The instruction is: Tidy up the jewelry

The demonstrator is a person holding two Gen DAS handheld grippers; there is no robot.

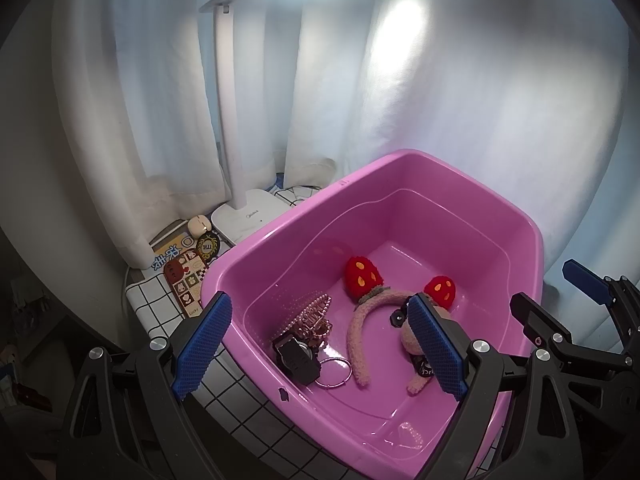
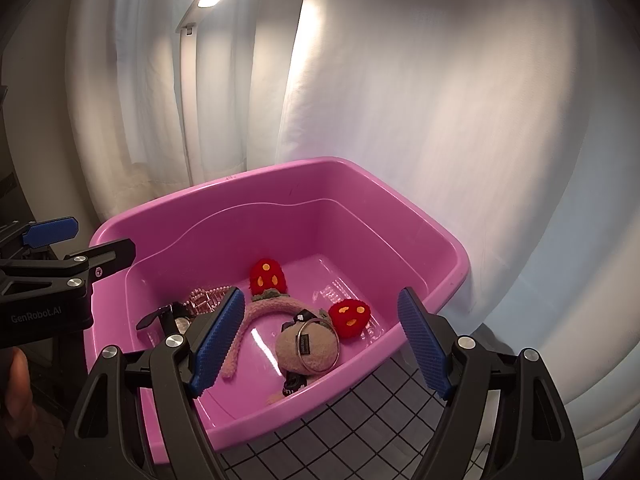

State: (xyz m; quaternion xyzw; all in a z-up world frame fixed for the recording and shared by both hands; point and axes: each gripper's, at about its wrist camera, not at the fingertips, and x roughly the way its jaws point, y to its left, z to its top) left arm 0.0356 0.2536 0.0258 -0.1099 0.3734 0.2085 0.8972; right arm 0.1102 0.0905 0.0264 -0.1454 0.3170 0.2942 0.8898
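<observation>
Pink plastic tub (image 1: 520, 232) holds all the jewelry: strawberry headband (image 1: 360, 320) mid-floor, black watch (image 1: 298, 358) and pearl claw clip (image 1: 314, 316) at 9 o'clock of it, plush keychain (image 2: 308, 350) with metal ring at 5 o'clock. Left gripper (image 1: 320, 344) and right gripper (image 2: 322, 340) both spread wide, gripping nothing, above the tub. Lamp base (image 1: 252, 216) at 10 o'clock outside the tub.
</observation>
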